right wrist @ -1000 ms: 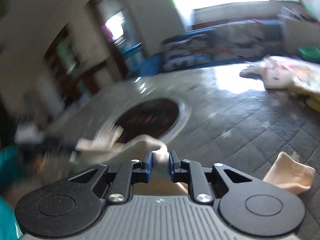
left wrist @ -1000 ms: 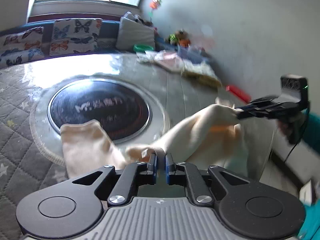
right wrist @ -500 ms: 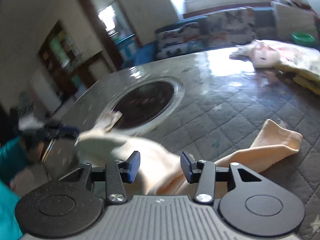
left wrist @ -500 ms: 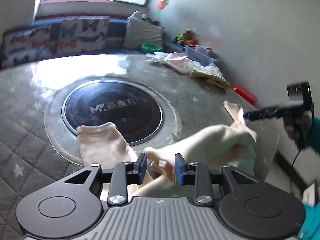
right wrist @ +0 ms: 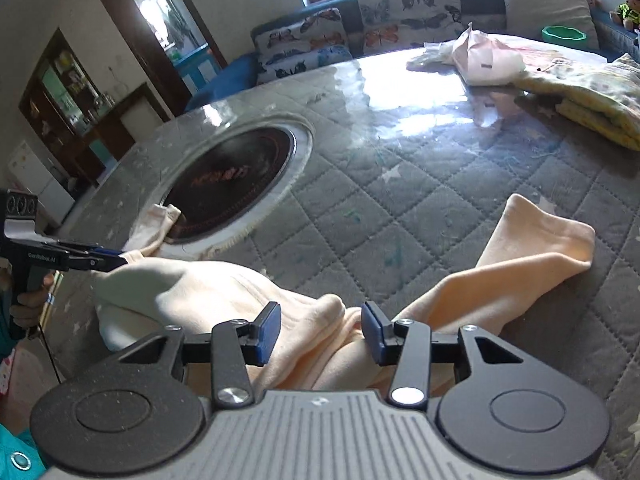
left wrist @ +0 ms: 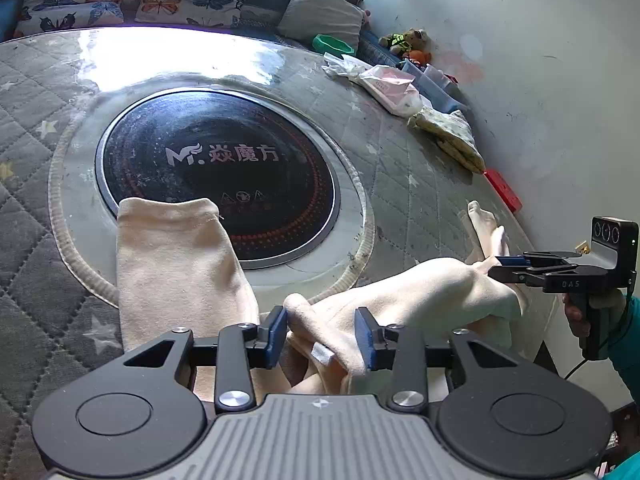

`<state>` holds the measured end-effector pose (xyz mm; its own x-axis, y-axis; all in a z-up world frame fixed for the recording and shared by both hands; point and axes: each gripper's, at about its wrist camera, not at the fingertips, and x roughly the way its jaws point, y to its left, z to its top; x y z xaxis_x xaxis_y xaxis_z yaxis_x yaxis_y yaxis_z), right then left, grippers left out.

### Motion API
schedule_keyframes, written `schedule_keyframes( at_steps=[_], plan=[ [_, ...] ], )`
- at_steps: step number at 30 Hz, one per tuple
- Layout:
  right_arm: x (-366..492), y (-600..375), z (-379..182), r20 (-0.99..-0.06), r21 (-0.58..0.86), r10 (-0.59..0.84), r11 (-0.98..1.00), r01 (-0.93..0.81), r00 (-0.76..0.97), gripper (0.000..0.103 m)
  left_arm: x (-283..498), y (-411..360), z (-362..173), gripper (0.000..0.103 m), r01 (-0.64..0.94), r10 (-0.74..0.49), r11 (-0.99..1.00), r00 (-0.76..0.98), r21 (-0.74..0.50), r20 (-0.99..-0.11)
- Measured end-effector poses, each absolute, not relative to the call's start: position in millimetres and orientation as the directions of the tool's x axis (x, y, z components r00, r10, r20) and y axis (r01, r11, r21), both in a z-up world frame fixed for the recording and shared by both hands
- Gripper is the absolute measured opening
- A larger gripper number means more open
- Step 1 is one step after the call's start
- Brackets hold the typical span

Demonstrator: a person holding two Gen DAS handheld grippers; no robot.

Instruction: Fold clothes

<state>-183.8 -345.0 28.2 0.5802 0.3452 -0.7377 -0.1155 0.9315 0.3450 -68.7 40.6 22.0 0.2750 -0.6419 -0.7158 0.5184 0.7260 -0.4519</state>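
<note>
A cream garment [left wrist: 420,292] lies on the quilted grey table cover [left wrist: 48,288], one leg [left wrist: 172,264] stretched over the round cooktop's rim. My left gripper [left wrist: 321,338] is open, its blue pads either side of a loose fold. My right gripper [right wrist: 320,334] is open too, with cloth bunched between its pads. In the right wrist view the other leg [right wrist: 520,264] lies flat to the right. Each gripper shows in the other's view, the right one [left wrist: 504,266] and the left one [right wrist: 116,258], at the garment's ends.
A black round cooktop [left wrist: 224,172] is set in the table. Folded yellow cloth [left wrist: 452,136], a pink bag [left wrist: 392,88] and a red box [left wrist: 502,190] lie near the wall side. Butterfly cushions [right wrist: 400,4] line a bench behind.
Both grippers were shut on the garment, holding it up. They have opened, and the garment has dropped onto the table.
</note>
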Motion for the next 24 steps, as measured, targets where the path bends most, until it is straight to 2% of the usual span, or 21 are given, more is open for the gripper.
schedule_keyframes(
  at_steps=[1,2,4,8,14,24],
  plan=[
    [-184,-343,28,-0.744,0.334,0.339,0.935,-0.119,0.576,0.036,-69,41,22,0.028,0.519,-0.641,0.727,0.277,-0.450,-0.716],
    [-184,-341,29,-0.747,0.317,0.333,0.939,-0.131,0.575,0.029,-69,41,22,0.027,0.520,-0.641,0.727,0.278,-0.449,-0.716],
    [-185,-335,32,-0.754,0.276,0.317,0.948,-0.160,0.575,0.023,-70,41,23,0.017,0.522,-0.638,0.730,0.287,-0.442,-0.714],
    [-185,-321,41,-0.763,0.179,0.272,0.961,-0.212,0.587,0.009,-70,41,26,0.010,0.533,-0.628,0.739,0.323,-0.412,-0.708],
    [-168,-313,56,-0.742,0.089,0.226,0.966,-0.241,0.631,0.007,-72,40,37,0.008,0.555,-0.604,0.758,0.396,-0.343,-0.692],
    [-94,-303,83,-0.635,0.007,0.181,0.974,-0.228,0.751,0.007,-27,33,57,0.008,0.518,-0.524,0.826,0.558,-0.224,-0.644]
  ],
)
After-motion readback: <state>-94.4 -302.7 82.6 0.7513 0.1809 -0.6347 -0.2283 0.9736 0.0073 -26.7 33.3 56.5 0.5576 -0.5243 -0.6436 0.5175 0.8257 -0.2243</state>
